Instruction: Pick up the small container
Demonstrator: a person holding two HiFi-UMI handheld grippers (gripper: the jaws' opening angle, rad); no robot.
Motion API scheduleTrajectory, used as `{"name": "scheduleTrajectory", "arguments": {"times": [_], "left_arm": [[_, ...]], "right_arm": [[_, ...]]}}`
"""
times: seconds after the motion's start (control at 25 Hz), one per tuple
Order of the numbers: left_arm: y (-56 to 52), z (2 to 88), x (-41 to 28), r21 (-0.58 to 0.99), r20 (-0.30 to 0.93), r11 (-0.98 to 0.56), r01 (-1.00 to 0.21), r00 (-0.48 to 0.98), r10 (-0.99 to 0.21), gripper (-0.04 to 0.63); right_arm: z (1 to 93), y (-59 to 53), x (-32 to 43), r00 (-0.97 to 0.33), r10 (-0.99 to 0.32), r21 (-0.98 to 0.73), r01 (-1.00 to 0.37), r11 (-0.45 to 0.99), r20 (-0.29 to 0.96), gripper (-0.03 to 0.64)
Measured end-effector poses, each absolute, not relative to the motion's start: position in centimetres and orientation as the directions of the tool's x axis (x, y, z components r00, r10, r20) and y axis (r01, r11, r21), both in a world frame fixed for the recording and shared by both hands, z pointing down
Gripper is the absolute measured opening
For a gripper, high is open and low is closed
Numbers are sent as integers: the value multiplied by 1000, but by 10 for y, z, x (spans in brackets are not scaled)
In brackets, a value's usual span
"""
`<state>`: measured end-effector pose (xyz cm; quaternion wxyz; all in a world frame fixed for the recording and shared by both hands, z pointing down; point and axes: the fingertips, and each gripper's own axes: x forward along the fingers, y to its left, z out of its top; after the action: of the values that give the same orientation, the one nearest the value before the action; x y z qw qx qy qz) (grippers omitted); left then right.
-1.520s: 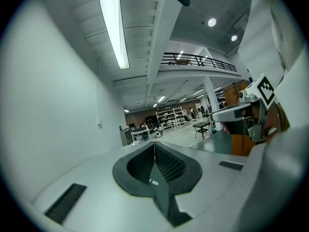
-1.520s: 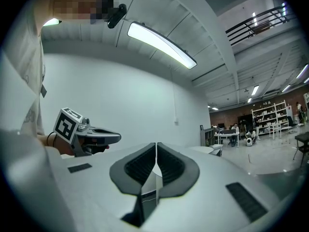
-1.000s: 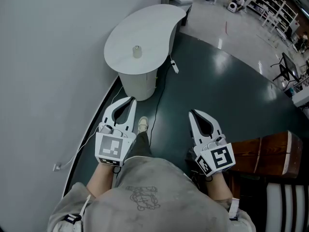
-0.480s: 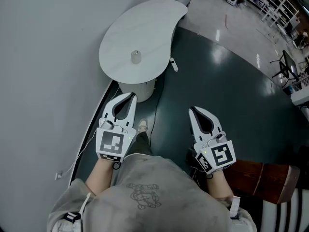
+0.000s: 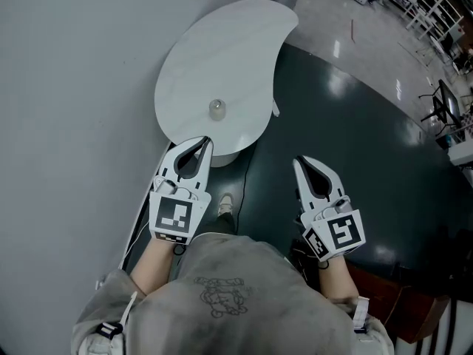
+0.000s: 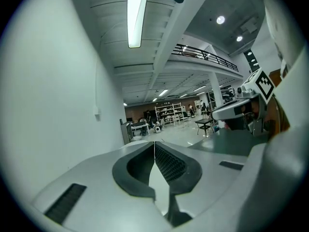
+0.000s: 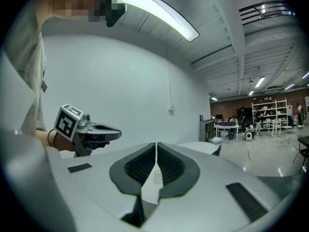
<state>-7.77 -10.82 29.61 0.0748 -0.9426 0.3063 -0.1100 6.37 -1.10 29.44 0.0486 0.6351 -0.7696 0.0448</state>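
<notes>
The step in hand is the approach: nothing is grasped yet. The container (image 5: 216, 109) stands upright on the white bench (image 5: 222, 43), at its wide near end, a little in from the near edge and apart from everything else on that surface.

The left gripper (image 5: 204, 141) is held low in front of the person, with its tips over the near edge of the bench and the container just beyond them. Its jaws are pressed together with nothing between them, as the left gripper view shows (image 6: 154, 146). The right gripper (image 5: 298, 160) hangs over the dark floor (image 5: 355, 154), off the right side of the bench and well apart from the container. Its jaws are also pressed together at the tips (image 7: 156, 151). In its own view the container (image 7: 157, 176) shows through the slot below the tips, but it sits far off on the bench, not between the pads.

By this layout the left gripper looks the better placed to make the pick, though either could. The next move calls for spreading the jaws of whichever gripper is chosen, then carrying it forward and down so one pad passes on each side of the container. The container looks small and light, so it would likely tip or slide if a pad nudged it first. Only once the jaws are level with its body should they close and lift.
</notes>
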Motion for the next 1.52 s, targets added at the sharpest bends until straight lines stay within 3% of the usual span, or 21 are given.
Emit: {"name": "scheduleTrajectory", "arguments": {"times": [0.56,1.52], "left_arm": [[-235,311,-47,-208,153,-805,-556,794,-588,18],[-279,314,1,-181,119,-689,-701,680,-723,21]], "right_arm": [[309,-139,88,-199,-968,-8,-980,200,150,32],[329,-190,151,-337,-928,-47,-941,334,159,32]]}}
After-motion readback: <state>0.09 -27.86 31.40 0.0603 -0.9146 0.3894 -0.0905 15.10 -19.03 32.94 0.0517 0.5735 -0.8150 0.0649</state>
